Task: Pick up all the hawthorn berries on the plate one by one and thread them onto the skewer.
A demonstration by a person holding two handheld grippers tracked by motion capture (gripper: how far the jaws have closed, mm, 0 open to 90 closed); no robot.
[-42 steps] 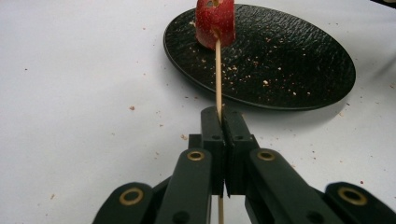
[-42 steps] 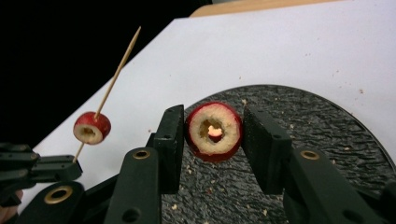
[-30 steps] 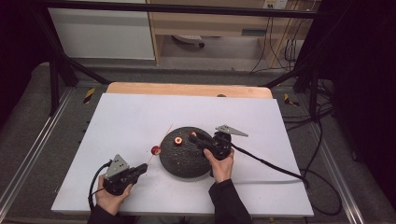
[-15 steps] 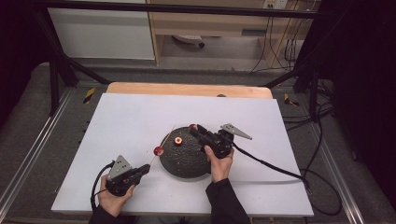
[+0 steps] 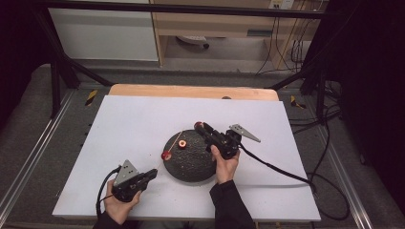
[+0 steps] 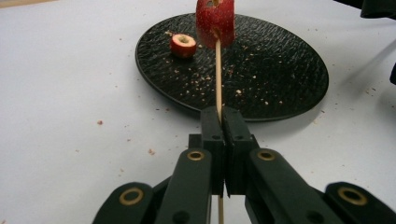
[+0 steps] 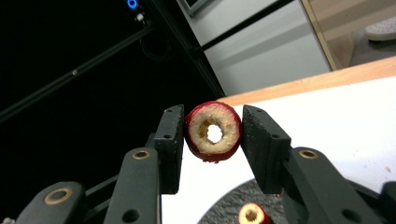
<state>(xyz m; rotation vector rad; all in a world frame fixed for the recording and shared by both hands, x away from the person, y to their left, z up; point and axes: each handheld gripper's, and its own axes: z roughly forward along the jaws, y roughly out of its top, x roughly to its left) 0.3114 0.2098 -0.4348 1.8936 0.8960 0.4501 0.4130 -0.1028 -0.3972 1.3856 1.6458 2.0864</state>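
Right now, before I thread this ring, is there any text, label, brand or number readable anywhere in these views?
None readable.
The left gripper, the right gripper, the black plate, the skewer and the fruit ring carry no print.
The yellow-black floor tags are stripes, no letters legible.

Bright even overhead light, soft shadows, dark surroundings, slight blur

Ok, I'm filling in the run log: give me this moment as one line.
left claw: shut on skewer with fruit ring | right claw: shut on cored fruit ring, raised | plate: one ring left
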